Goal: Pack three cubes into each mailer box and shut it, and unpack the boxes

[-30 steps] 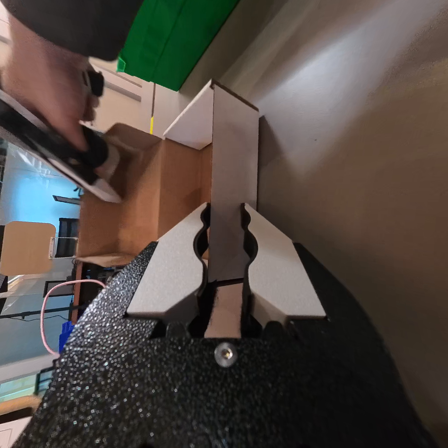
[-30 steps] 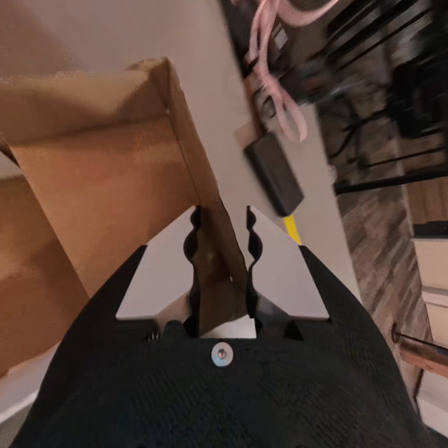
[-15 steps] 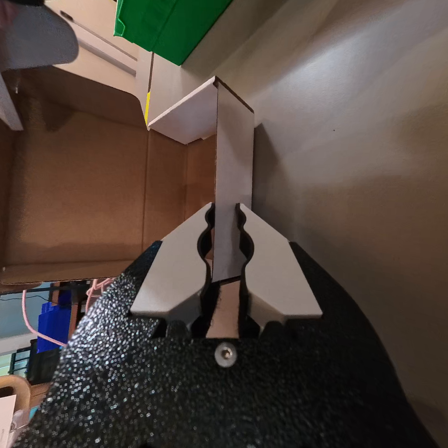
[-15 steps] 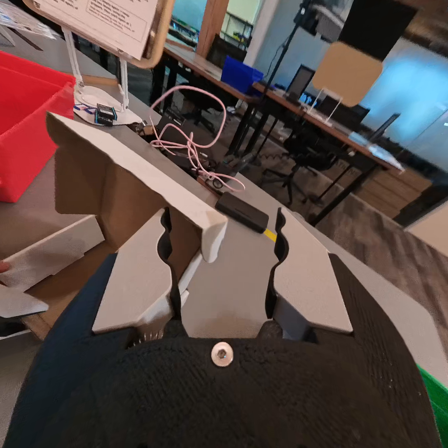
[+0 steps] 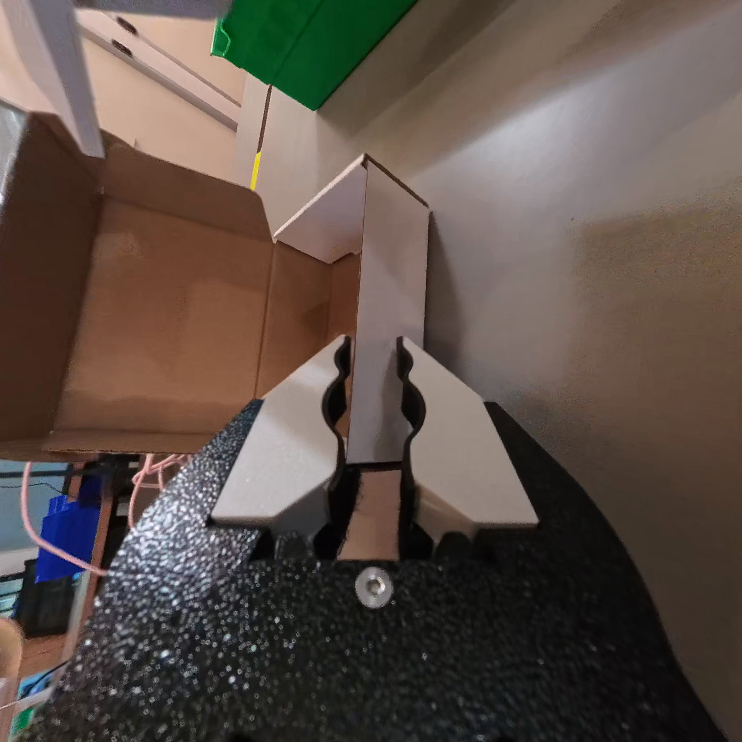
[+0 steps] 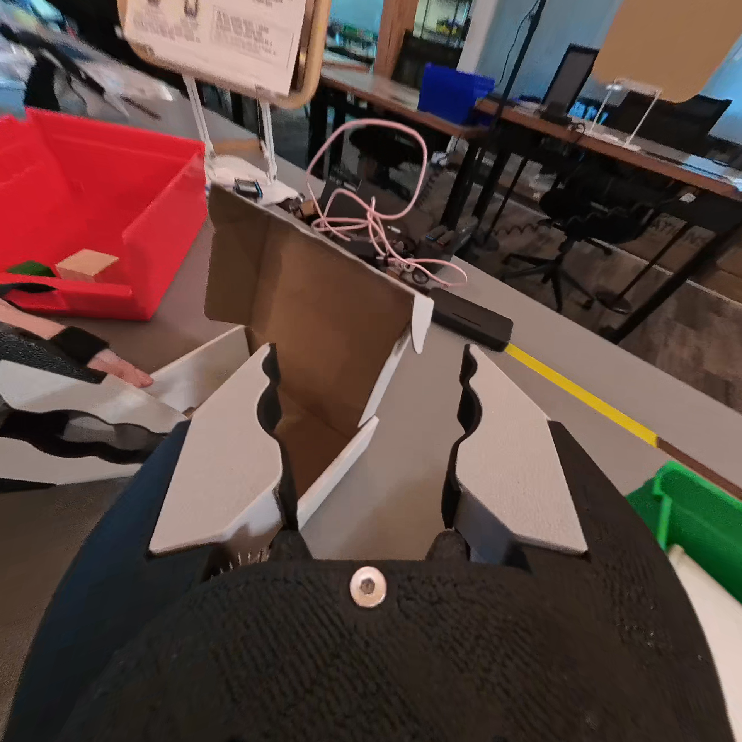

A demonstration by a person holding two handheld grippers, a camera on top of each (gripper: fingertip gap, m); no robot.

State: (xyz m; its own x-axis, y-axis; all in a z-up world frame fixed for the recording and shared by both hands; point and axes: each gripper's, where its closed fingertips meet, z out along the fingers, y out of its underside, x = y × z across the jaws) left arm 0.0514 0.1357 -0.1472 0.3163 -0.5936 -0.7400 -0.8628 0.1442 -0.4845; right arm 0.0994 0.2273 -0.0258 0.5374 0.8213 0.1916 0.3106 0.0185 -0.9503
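Widened since half a second ago, the left tool [image 5: 372, 341] now merely straddles the white side wall [image 5: 391, 297] of the white-and-brown cardboard mailer box [image 5: 180, 313], lid raised, on the grey table [image 5: 562, 281].
Right tool [image 6: 368, 353] stands wide apart, holding nothing, before the upright lid [image 6: 321, 305]. No cubes show inside; the wooden cube [image 6: 86, 263] in the red plastic bin [image 6: 100, 192] looks next, so steadying the wall seems wise.

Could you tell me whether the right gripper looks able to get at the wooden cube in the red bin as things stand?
Probably yes: the right gripper is open and empty, and the wooden cube lies uncovered in the open-topped red bin.
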